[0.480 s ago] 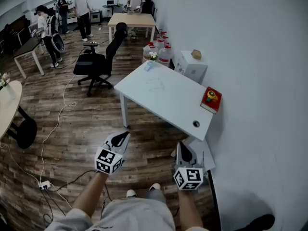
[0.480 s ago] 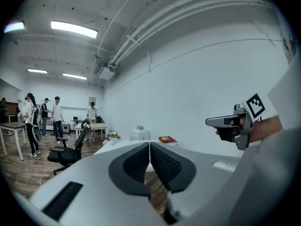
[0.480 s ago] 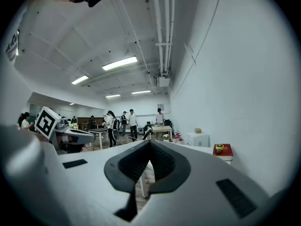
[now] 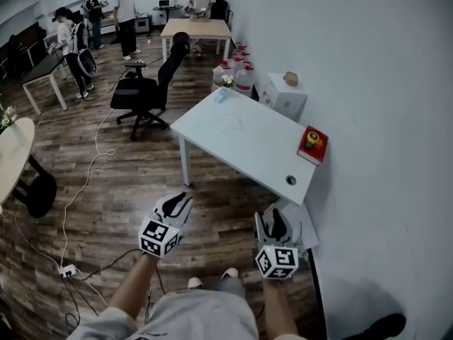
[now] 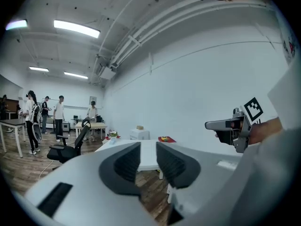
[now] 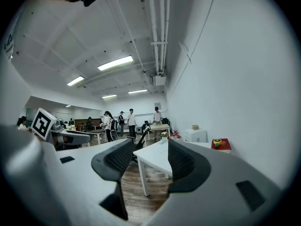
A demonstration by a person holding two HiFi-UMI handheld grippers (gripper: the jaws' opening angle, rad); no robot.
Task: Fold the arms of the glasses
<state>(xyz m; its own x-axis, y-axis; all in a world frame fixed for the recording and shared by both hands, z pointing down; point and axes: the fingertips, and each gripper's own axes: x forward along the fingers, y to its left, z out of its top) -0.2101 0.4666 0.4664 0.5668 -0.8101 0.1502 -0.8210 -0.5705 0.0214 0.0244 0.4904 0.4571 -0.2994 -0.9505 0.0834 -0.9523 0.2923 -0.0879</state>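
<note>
Head view: approach step, apparently; holds left gripper (image 4: 182,198) narrowly parted, right gripper (image 4: 272,214) wide, both empty, well short of table (image 4: 262,154) bearing likely glasses (image 4: 231,125); needs stepping closer next.

The right tongs (image 6: 150,149) stand wide apart with nothing between them. Past them, a white table (image 6: 156,157) stands on a wood plank floor (image 6: 137,202), close to the white wall. A red book (image 6: 221,144) lies on its far right corner. A black office chair (image 6: 143,133) stands behind the table, and several people (image 6: 131,120) stand at the back.
</note>
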